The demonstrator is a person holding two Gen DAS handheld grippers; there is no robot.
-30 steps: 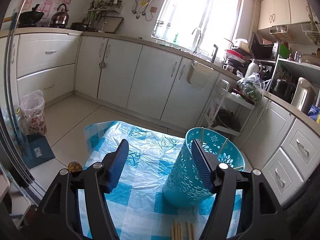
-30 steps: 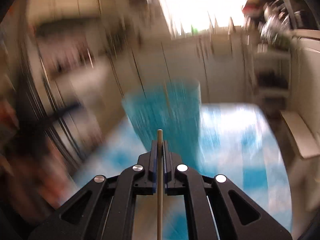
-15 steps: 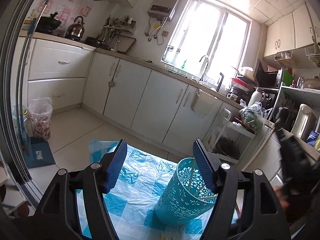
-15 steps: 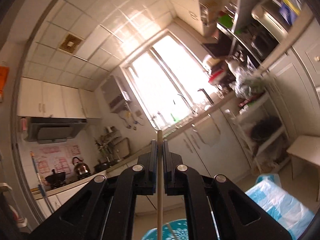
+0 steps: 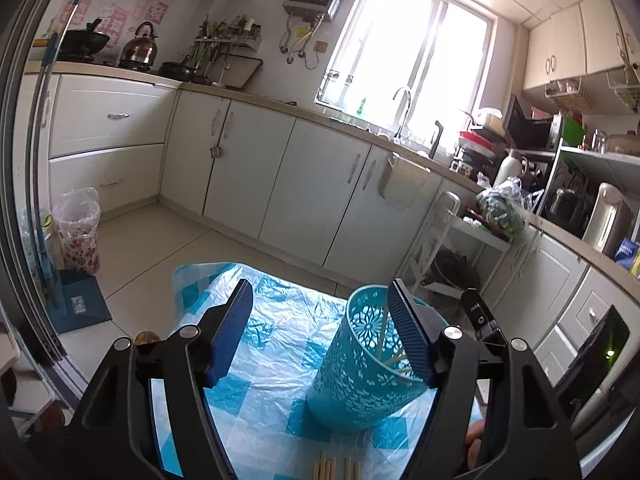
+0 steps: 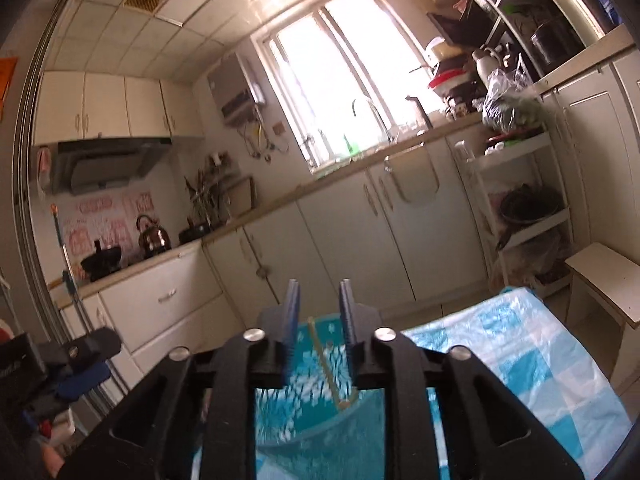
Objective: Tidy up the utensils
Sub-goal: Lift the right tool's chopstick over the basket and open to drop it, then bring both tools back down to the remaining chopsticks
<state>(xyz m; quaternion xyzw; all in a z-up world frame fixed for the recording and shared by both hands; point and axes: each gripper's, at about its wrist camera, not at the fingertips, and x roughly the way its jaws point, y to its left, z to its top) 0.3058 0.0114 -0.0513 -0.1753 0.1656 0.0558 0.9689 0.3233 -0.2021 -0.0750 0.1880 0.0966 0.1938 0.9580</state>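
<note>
The right hand-held gripper (image 6: 318, 312), clamped on a chopstick (image 6: 326, 364) a moment earlier, had just parted its jaws and let it drop into the turquoise utensil holder (image 5: 366, 364), while the left hand-held gripper (image 5: 320, 332) hung open and empty beside it, more chopsticks (image 5: 336, 470) waiting on the checked surface (image 5: 272, 344).

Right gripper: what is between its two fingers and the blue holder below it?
In the right wrist view, the right gripper, whose jaws have just been opening, holds nothing. Only one chopstick shows in the gap, already leaning inside the blue holder.
</note>
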